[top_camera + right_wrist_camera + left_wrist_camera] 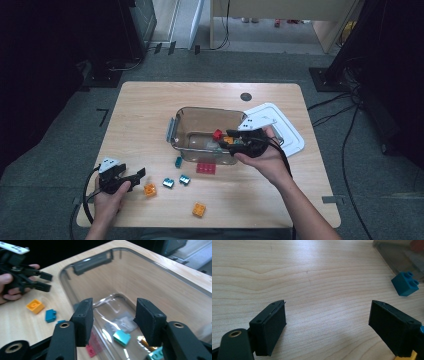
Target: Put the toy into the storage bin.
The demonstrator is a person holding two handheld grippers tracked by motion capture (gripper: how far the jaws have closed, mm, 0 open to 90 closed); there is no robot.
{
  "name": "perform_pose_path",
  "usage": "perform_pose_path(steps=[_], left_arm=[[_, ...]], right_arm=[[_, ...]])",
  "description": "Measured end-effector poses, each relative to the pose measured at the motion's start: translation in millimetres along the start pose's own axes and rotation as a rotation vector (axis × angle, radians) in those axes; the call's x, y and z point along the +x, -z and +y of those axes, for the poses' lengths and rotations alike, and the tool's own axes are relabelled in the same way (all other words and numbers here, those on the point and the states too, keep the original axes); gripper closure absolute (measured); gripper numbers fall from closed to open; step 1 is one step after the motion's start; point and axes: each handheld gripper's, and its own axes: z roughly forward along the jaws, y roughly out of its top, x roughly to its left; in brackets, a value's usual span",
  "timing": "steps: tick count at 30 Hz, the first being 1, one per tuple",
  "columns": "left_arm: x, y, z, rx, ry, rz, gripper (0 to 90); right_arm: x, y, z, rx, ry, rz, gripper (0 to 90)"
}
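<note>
Hovering over the clear plastic rectangular container (200,120), the right gripper (226,137) stands with jaws spread and nothing between them. In the right gripper view the right gripper (113,320) looks down into the container (160,280), where a teal plastic brick (121,337) lies on the bottom between the jaws' line of sight, with a small clear bag just beside it.

Left gripper (136,176): held low at the near left of the light wooden tabletop (145,105), jaws released and wide apart, empty. In the left gripper view the left gripper (327,322) frames bare tabletop (312,277), with a blue two-stud plastic brick (405,284) off to the upper right.

Loose items on the tabletop, high view:
- orange square brick (150,189), just beside the left gripper's tips;
- two light-blue small bricks (169,183), near each other, in front of the container;
- blue two-stud plastic brick (178,161), close to the container's near left corner;
- pink flat brick (206,168), against the container's near wall;
- second orange brick (199,209), near the front edge, well apart from the rest.

White plastic lid (280,125): lying flat to the right of the container.

Red small brick (217,134): seen at the right gripper's tips, over the container.
</note>
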Motion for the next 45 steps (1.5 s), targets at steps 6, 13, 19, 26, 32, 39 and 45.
perform_pose_path(steps=[6, 13, 19, 26, 32, 39, 45], left_arm=[[0.0, 0.2, 0.0, 0.001, 0.0, 0.0, 14.1], [0.0, 0.2, -0.1, 0.002, -0.001, 0.0, 14.1], [0.1, 0.3, 0.0, 0.003, -0.001, 0.0, 14.2], [0.1, 0.2, -0.1, 0.001, 0.001, 0.0, 14.2], [0.1, 0.2, -0.1, 0.001, 0.001, 0.001, 14.2], [0.0, 0.1, -0.1, 0.002, 0.001, 0.002, 14.2], [0.0, 0.1, -0.1, 0.001, 0.001, 0.001, 14.2]], right_arm=[[22.5, 3.9, -5.5, -0.017, 0.028, 0.046, 47.6], [46.1, 2.3, -16.6, -0.021, 0.066, 0.103, 47.5], [62.3, -2.0, -28.3, -0.014, 0.083, 0.149, 47.6], [71.4, -14.7, -49.1, 0.012, 0.084, 0.19, 47.7], [77.5, -23.7, -66.6, 0.031, 0.085, 0.226, 47.9], [90.2, -37.2, -88.7, 0.075, 0.099, 0.287, 48.0], [101.4, -50.6, -103.2, 0.109, 0.095, 0.328, 48.4]])
